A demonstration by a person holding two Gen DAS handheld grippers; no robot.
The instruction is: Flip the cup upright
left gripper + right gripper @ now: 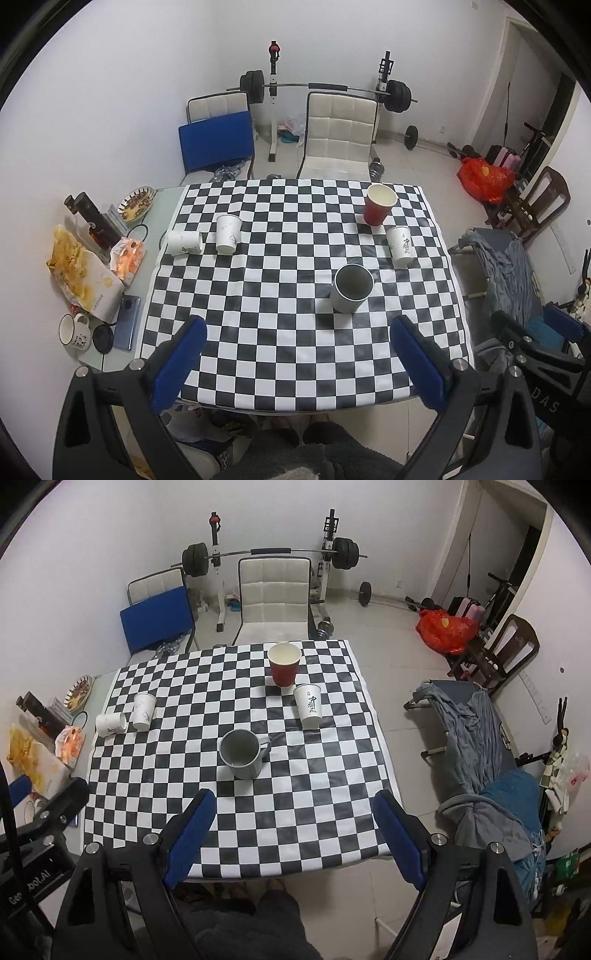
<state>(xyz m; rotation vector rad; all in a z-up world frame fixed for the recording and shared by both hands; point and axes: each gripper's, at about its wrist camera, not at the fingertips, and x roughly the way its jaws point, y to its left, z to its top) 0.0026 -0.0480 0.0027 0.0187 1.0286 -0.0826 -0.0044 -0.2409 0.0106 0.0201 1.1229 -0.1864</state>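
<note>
On the checkered tablecloth (258, 314) (303, 805), a white paper cup (183, 242) (110, 724) lies on its side at the left edge. Beside it a white paper cup (228, 234) (143, 712) stands upright. A red cup (379, 204) (283, 664) stands upright at the far right. A white paper cup (400, 246) (308, 705) stands rim down near it. A grey mug (351, 288) (242, 753) stands upright in the middle. My left gripper (298, 363) and right gripper (295, 843) are open and empty, raised above the near table edge.
Left of the cloth lie snack bags (79, 273), a phone (127, 322), a small mug (74, 329), a dark bottle (92, 221) and a dish (136, 204). White chairs (338, 136) and a barbell rack (325, 88) stand behind. A cot with clothes (476, 734) is on the right.
</note>
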